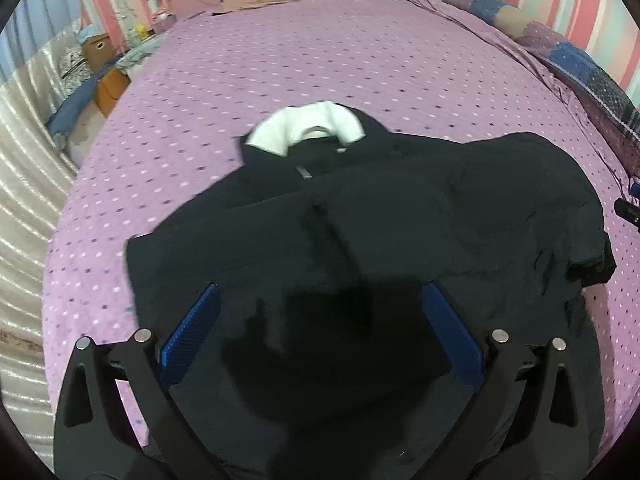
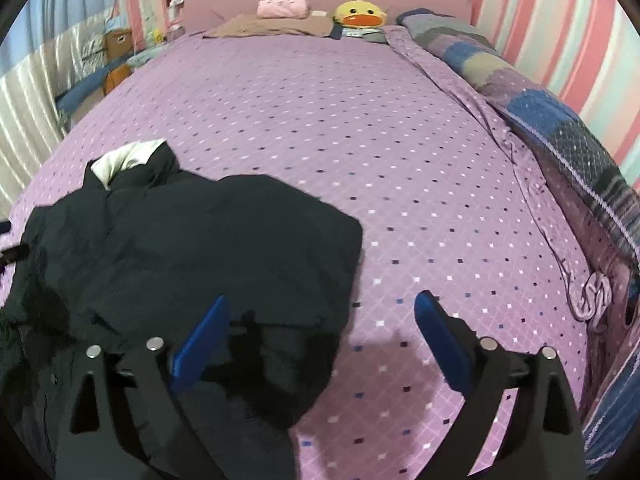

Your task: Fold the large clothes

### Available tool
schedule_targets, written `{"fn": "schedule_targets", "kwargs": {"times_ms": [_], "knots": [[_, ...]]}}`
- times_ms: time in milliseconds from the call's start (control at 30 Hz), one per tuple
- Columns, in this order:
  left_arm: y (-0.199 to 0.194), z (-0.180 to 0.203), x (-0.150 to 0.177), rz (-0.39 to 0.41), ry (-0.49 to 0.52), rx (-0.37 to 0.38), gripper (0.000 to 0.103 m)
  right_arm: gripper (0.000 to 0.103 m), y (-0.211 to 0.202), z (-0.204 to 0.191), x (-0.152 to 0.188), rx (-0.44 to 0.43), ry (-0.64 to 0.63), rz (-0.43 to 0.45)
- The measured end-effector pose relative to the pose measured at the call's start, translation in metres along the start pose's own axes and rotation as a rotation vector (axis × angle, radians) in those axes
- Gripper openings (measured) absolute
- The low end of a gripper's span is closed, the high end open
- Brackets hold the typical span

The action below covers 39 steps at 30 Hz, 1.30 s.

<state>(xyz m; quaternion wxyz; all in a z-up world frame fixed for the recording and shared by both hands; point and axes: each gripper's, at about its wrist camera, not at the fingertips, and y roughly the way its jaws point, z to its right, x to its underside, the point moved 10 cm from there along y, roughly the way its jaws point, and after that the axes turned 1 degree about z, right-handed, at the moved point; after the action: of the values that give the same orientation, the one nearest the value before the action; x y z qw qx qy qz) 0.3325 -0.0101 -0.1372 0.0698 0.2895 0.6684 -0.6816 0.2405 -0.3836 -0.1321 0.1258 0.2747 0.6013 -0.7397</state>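
From your left wrist camera, your left gripper (image 1: 320, 300) is spread wide above the black jacket (image 1: 380, 220), gripping nothing; bare purple bedsheet (image 1: 320, 60) stretches far ahead. From your right wrist camera, your right gripper (image 2: 322, 312) gapes equally wide and empty, straddling the jacket's right edge, with a patchwork quilt (image 2: 560, 128) bunched along the right.

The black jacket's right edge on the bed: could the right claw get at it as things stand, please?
Probably yes: the right claw is open above the black jacket edge, with only bare purple bedspread beside it.
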Motion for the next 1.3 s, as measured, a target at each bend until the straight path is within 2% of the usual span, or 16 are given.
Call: {"fn": "schedule_targets", "kwargs": {"times_ms": [67, 300, 367, 400, 467, 533, 600, 667, 767, 867, 1033, 1300], "knots": [[0.01, 0.012, -0.003, -0.01, 0.002, 0.01, 0.1, 0.094, 0.009, 0.007, 0.004, -0.016, 0.044, -0.011], [0.047, 0.035, 0.004, -0.046, -0.01, 0.051, 0.099, 0.093, 0.052, 0.011, 0.029, -0.198, 0.235, -0.083], [0.052, 0.039, 0.008, -0.054, -0.004, 0.071, 0.084, 0.087, 0.06, 0.006, 0.034, -0.239, 0.263, -0.1], [0.054, 0.04, 0.009, -0.06, -0.001, 0.079, 0.082, 0.081, 0.064, 0.002, 0.037, -0.271, 0.278, -0.113], [0.056, 0.04, 0.01, -0.055, 0.008, 0.066, 0.073, 0.061, 0.071, -0.006, 0.041, -0.319, 0.295, -0.141], [0.059, 0.039, 0.012, -0.066, 0.009, 0.068, 0.068, 0.057, 0.075, -0.012, 0.042, -0.319, 0.293, -0.153], [0.06, 0.039, 0.015, -0.081, 0.004, 0.091, 0.056, 0.049, 0.078, -0.019, 0.043, -0.325, 0.293, -0.163], [0.06, 0.039, 0.015, -0.084, 0.015, 0.087, 0.033, 0.032, 0.077, -0.025, 0.04, -0.315, 0.278, -0.157], [0.056, 0.036, 0.015, -0.084, 0.04, 0.076, 0.011, 0.014, 0.071, -0.028, 0.035, -0.281, 0.248, -0.14], [0.043, 0.031, 0.016, -0.062, 0.039, 0.082, 0.006, 0.008, 0.053, -0.033, 0.024, -0.261, 0.218, -0.084], [0.017, 0.007, 0.019, -0.01, 0.007, 0.064, 0.006, 0.006, 0.02, -0.051, 0.002, -0.252, 0.179, 0.006], [-0.031, -0.059, 0.027, 0.066, -0.054, 0.003, 0.006, 0.005, -0.017, -0.112, -0.019, -0.264, 0.062, 0.069]]}}
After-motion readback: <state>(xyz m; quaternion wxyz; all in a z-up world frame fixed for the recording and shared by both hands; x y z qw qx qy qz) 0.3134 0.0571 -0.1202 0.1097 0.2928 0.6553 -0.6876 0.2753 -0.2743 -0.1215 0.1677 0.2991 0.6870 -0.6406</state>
